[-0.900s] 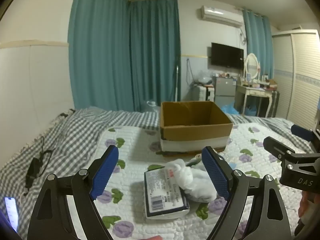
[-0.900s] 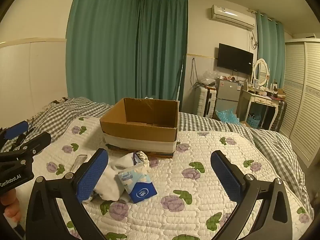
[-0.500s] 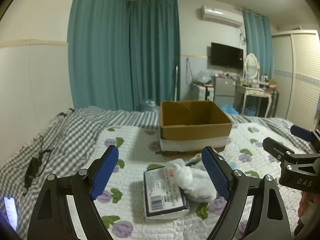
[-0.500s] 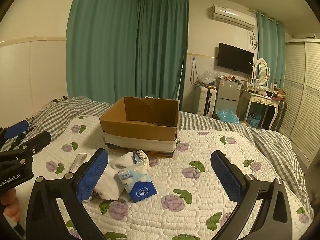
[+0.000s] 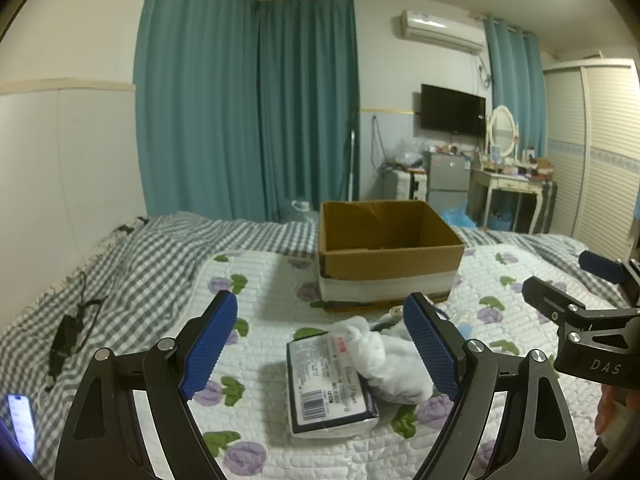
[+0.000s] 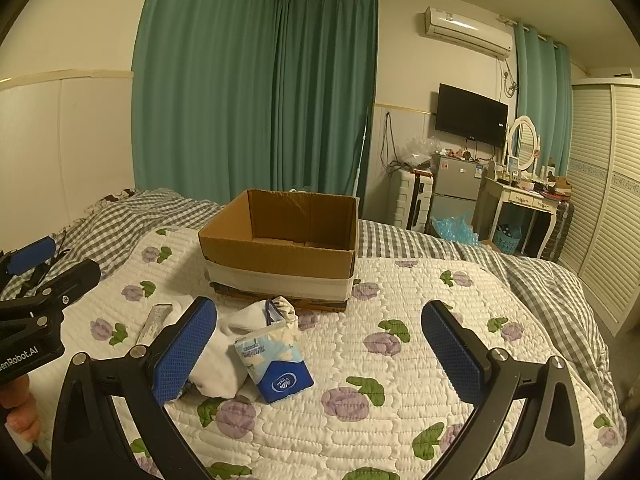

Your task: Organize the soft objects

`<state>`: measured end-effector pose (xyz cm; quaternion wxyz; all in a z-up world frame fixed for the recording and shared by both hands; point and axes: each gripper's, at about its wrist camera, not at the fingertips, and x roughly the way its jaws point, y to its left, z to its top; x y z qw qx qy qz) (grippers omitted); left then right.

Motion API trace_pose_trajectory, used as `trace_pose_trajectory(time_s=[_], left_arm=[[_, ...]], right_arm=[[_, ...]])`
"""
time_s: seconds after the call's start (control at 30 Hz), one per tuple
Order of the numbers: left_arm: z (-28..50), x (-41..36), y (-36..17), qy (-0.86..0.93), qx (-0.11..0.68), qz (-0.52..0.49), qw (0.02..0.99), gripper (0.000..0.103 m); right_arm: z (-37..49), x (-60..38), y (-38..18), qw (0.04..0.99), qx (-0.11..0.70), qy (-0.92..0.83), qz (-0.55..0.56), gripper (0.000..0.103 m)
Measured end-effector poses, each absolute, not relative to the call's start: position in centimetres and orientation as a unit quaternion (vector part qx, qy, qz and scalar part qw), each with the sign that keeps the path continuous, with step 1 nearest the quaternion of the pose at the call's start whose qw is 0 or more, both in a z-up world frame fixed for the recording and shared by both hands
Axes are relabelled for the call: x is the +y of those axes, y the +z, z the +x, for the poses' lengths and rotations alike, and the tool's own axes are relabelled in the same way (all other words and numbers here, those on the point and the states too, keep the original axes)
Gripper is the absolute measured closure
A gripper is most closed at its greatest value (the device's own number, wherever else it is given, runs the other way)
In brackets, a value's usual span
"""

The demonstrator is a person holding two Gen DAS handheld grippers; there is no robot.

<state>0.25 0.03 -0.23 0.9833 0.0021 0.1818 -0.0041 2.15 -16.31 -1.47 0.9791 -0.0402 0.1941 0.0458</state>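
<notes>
My left gripper [image 5: 320,354] hangs over the quilt [image 5: 264,292], jaws spread wide, nothing between them. Below it lies a flat wrapped tissue pack [image 5: 326,384], touching a crumpled white cloth [image 5: 390,360] on its right. Beyond both stands the open cardboard box [image 5: 386,258]. My right gripper [image 6: 320,356], jaws also wide apart, hovers above a blue tissue packet [image 6: 276,366] leaning against the cloth.

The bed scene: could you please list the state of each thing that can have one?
Cardboard box: open, looks empty.
Flat tissue pack: lying flat, sealed.
Blue tissue pack: tilted, top torn open.
White cloth: crumpled, loose.
Left gripper: open.
Right gripper: open.
Phone: screen lit.
</notes>
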Motion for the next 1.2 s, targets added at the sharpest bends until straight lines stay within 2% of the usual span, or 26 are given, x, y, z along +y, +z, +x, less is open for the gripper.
trace_pose_trajectory(time_s=[1.2], left_arm=[[0.33, 0.14, -0.51, -0.004, 0.183, 0.003, 0.983, 0.017]], right_arm=[[2.2, -16.2, -1.66, 0.978, 0.198, 0.045, -0.042, 0.0]])
